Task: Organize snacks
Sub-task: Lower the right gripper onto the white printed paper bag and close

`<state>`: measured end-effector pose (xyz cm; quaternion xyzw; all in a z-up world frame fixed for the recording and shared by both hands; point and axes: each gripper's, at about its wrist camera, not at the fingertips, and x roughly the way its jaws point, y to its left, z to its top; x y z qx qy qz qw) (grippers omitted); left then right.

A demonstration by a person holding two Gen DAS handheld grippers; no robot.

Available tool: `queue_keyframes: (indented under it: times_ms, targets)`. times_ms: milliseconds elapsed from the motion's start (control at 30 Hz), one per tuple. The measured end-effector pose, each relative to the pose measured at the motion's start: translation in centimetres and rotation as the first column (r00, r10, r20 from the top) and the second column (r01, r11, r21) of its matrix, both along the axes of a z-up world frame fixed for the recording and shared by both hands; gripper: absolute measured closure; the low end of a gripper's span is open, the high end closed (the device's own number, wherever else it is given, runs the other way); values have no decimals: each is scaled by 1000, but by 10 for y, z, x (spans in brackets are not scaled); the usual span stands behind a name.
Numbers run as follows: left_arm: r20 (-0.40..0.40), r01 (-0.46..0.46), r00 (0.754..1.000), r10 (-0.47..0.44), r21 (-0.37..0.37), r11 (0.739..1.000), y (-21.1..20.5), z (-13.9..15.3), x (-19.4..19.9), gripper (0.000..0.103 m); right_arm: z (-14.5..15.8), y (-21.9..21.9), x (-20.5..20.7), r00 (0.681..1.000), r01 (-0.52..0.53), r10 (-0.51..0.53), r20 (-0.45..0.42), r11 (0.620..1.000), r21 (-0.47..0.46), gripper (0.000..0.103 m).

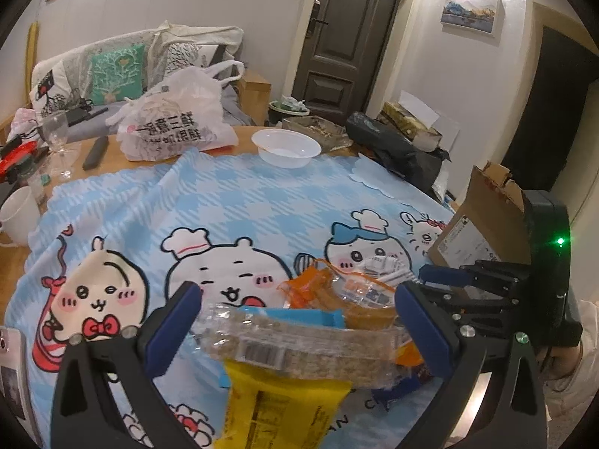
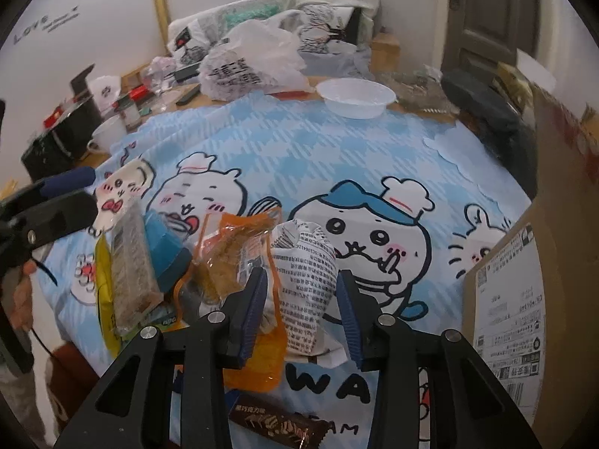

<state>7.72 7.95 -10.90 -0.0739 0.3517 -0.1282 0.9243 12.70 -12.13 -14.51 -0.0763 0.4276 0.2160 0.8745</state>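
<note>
A heap of snack packets lies on the blue cartoon cloth (image 1: 224, 202) near the table's front. My left gripper (image 1: 295, 310) is open, with its blue pads on either side of a clear packet of grain bars (image 1: 299, 348); that packet rests on a yellow packet (image 1: 277, 404). My right gripper (image 2: 301, 314) is shut on a white packet with black print (image 2: 303, 280), and an orange packet (image 2: 232, 258) lies against its left pad. A blue packet (image 2: 164, 250) and a brown chocolate bar (image 2: 277, 422) lie in the same heap.
An open cardboard box (image 2: 524, 299) stands at the right edge of the cloth. At the back are a white bowl (image 1: 286, 147), a full plastic bag (image 1: 176, 123), a wine glass (image 1: 58, 138) and a white mug (image 1: 18, 217).
</note>
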Motion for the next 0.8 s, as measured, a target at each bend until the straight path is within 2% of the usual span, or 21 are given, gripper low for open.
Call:
queue_keyframes:
  times_ms: [133,200,333,433,467,567,700,800]
  targets:
    - [-26,29,999,-29,-22,999,-5,0,8,1,7,-5,-3,998,37,-36,51,999,-19,69]
    - [-32,53,998,-54,-27,998,-9,0,9,1,6,-8,0,998,51,-49,43,998,-39,69]
    - [-58,100,993,-101,-10,995,-22,-1,14,1,-6,-15,5,999,29,-28,-44,999,25,69]
    - [-63,119,991,-119,-4,993,-28,-1,16,1,-10,-15,7,998,18,-15,-65,998,54,69]
    - [-64,122,990,-122,-3,993,-28,-1,17,1,-11,-13,8,997,16,-11,-71,998,60,67]
    - [-70,133,989,-133,0,991,-31,-1,19,1,-18,-7,13,995,4,2,-99,998,57,52]
    - [-88,143,986,-141,13,990,-33,-3,21,1,-33,-3,23,983,-4,26,-180,993,118,49]
    - [-103,151,983,-149,16,988,-36,-5,22,1,-40,-1,27,978,-1,31,-207,989,145,49]
